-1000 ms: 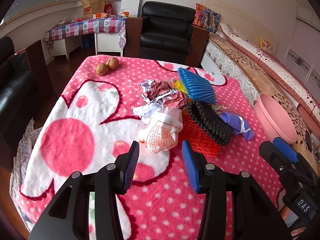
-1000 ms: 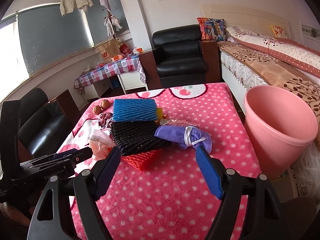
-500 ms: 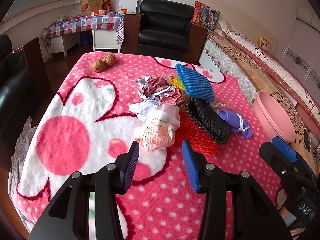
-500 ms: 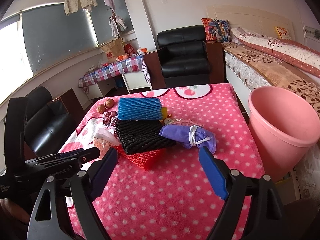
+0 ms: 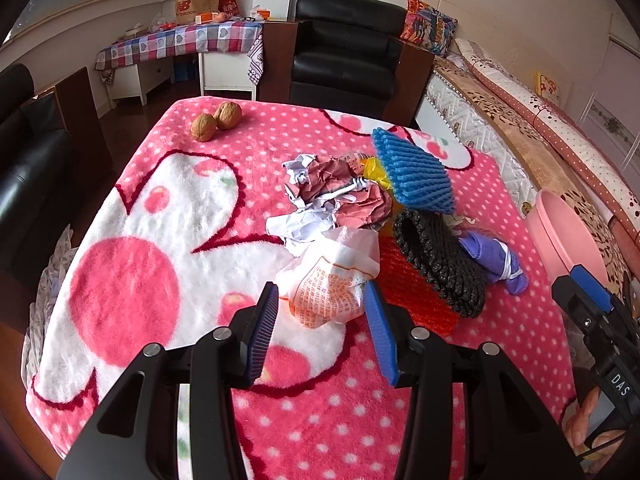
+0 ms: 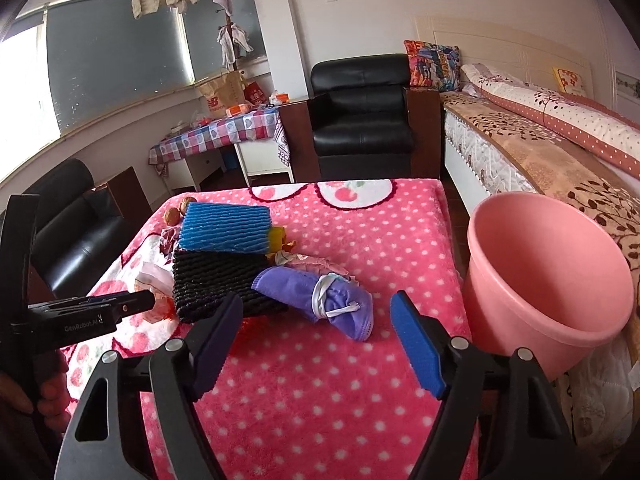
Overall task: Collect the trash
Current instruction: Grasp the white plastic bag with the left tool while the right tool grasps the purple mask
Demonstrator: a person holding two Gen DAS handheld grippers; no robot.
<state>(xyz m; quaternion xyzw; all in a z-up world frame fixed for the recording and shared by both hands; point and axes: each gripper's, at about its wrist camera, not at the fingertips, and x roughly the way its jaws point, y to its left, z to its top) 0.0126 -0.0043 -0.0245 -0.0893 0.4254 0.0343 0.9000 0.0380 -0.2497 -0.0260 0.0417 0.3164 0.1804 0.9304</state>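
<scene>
Both grippers neared trash: white bag [image 5: 332, 280] between left jaws (untouched).

The right gripper [image 6: 318, 326] stands wide open, jaws just narrowed slightly, nothing between; a rolled purple cloth bundle [image 6: 320, 295] lies just ahead, a pink plastic bucket [image 6: 548, 280] to its right.

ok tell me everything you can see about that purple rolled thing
The purple bundle looks like soft cloth or a folded mask, rolled up and tied round with a white elastic cord. It lies on its side on the pink dotted blanket, its far end against the black foam net, just ahead of the open right gripper, untouched.
</scene>
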